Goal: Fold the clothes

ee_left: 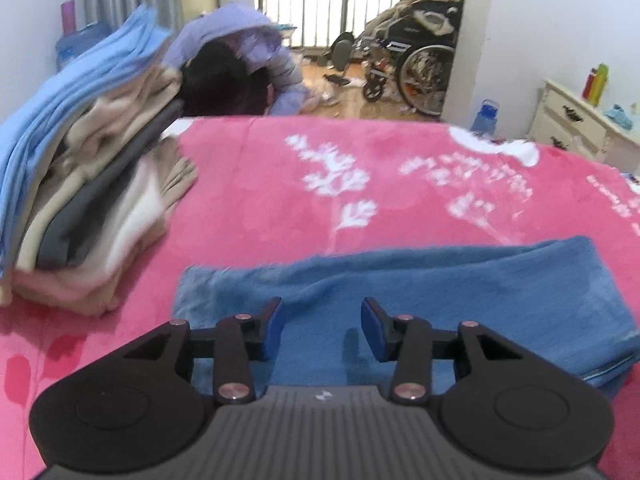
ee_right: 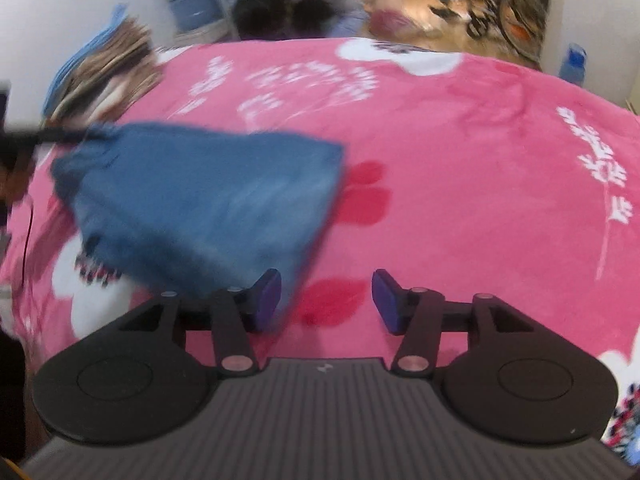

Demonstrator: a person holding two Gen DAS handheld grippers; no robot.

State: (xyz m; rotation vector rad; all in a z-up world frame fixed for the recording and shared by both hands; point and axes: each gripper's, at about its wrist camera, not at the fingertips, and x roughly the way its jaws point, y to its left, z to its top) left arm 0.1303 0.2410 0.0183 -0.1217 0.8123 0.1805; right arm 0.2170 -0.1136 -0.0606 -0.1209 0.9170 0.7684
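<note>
A bed under a pink floral blanket (ee_left: 260, 184) fills both views. At its left edge stands a stack of folded clothes (ee_left: 88, 184), light blue on top, beige and grey beneath. A folded blue towel (ee_left: 440, 296) lies flat on the blanket near the front. The left tongs (ee_left: 322, 330) hang over the towel, spread wide, holding nothing. The right tongs (ee_right: 326, 300) gape equally wide over bare blanket, just beside the towel's right edge, empty.
</note>
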